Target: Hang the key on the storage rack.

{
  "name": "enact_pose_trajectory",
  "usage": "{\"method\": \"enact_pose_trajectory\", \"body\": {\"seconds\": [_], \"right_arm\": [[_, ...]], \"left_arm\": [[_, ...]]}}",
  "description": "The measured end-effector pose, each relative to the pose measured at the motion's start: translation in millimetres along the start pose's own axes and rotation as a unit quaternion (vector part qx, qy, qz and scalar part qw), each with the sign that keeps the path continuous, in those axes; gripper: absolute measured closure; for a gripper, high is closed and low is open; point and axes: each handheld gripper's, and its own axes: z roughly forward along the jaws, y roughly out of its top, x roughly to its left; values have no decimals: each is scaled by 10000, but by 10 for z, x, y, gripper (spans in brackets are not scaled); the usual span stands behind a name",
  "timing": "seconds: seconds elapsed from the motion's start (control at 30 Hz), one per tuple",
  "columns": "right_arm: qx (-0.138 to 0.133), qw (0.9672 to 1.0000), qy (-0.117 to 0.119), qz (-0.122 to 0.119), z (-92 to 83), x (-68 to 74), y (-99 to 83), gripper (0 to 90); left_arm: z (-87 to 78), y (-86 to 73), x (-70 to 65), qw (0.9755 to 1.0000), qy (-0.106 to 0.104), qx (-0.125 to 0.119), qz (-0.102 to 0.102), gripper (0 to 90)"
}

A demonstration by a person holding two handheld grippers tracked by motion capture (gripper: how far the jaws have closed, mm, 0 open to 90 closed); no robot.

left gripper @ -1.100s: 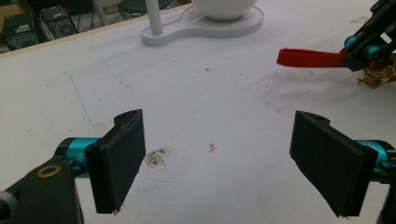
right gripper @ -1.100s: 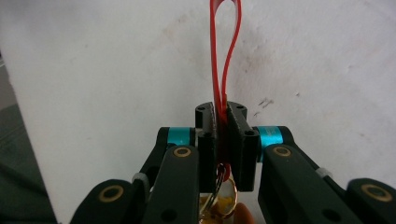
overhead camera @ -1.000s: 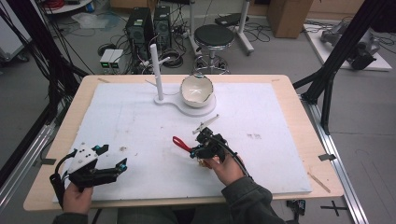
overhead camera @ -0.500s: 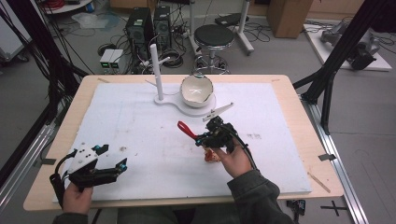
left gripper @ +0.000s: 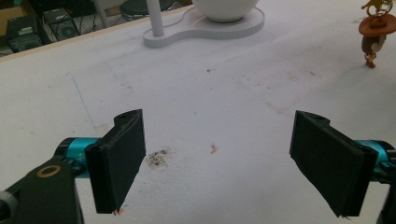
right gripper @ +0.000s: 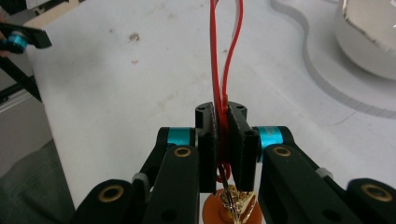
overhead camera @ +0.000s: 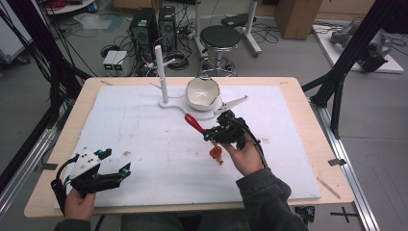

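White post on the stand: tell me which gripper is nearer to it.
Right. The right gripper is just in front and right of the white post; the left gripper sits far back near the table's front-left edge.

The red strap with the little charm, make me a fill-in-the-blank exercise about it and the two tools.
1. The right tool is shut on a strap whose colour is ____.
2. An orange charm hangs ____ the right tool.
3. The left tool has its jaws ____, with nothing between them.
4. The white bowl sits on a white stand beside an upright ____.

Missing words: red; below; open; post
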Motion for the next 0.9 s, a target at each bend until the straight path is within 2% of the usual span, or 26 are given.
{"method": "enact_pose_trajectory", "body": {"seconds": [0.07,0.33,0.53,0.67,0.9], "right_arm": [[-108,9999,-6,12,-45,-16,52,835],[-193,9998,-35,-77,-79,-8,202,835],[-229,9996,-62,-182,-70,-4,343,835],[-263,9995,37,-147,-57,-24,394,835],[-302,9994,46,-176,-34,-56,495,835]], "left_arm": [[-5,2,2,10000,12,-4,28,188],[-7,1,4,10000,6,-4,25,188],[-13,0,7,10000,5,-17,-1,188],[-13,0,7,10000,4,-17,0,188],[-14,1,9,10000,3,-50,-8,187]]}}
